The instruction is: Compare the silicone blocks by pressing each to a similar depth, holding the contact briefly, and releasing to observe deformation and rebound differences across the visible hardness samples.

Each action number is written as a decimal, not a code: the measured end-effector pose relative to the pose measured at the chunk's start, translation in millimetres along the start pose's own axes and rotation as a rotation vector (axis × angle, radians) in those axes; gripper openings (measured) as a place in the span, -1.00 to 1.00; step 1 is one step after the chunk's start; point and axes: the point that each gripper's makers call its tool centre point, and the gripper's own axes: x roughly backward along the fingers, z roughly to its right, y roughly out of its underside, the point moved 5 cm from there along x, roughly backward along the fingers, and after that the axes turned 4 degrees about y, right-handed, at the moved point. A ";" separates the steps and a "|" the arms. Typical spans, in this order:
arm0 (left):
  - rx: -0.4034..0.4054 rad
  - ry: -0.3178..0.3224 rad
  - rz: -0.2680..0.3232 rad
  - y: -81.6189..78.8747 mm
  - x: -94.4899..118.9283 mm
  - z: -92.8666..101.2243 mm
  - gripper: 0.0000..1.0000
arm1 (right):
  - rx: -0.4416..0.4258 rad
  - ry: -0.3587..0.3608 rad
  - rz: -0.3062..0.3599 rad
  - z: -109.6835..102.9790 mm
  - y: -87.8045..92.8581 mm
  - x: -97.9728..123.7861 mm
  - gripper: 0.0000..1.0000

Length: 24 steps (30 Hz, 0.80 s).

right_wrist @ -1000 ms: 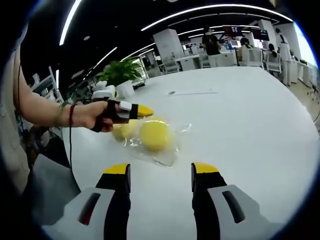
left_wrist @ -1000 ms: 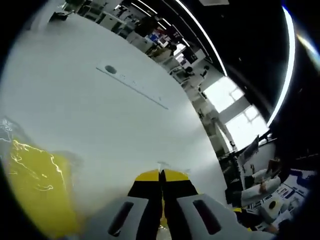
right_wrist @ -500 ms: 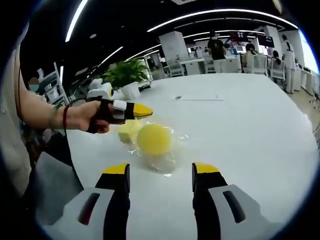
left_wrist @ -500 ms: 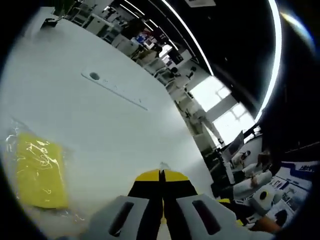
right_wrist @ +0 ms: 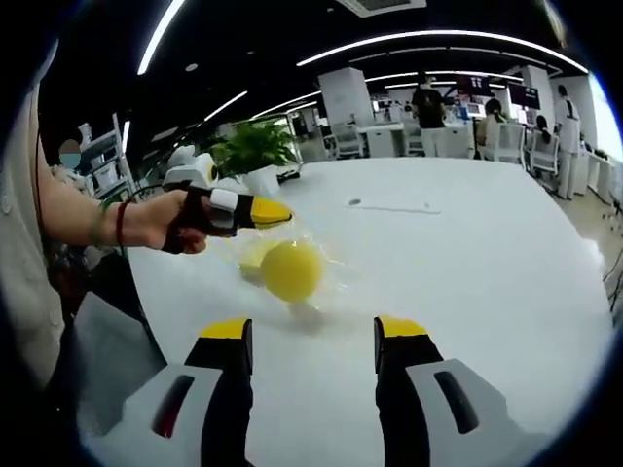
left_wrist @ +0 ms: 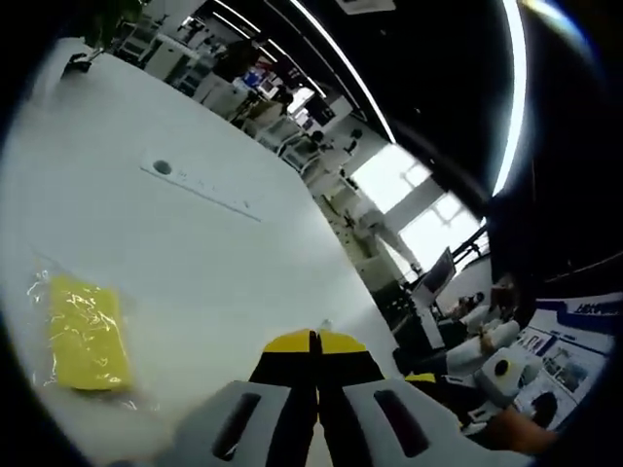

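A yellow rectangular silicone block in clear wrapping lies on the white table, to the left of my left gripper, whose jaws are shut with nothing between them. In the right gripper view a round yellow block and a paler yellow block behind it sit in clear plastic. A hand holds the left gripper just above and left of them, apart from them. My right gripper is open, short of the round block.
A thin slot with a round hole marks the table farther out. A potted plant stands at the table's far left edge. Desks, chairs and people are in the background. The person's sleeve is at the left.
The left gripper has pulled up and back: the rectangular block looks smaller and farther in its view. The right gripper view shifted slightly; its jaws stay open.
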 end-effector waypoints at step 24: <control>-0.135 0.053 0.038 -39.1 62.7 32.0 -1.00 | 0.206 -0.115 0.035 -33.0 -56.9 -13.9 -0.02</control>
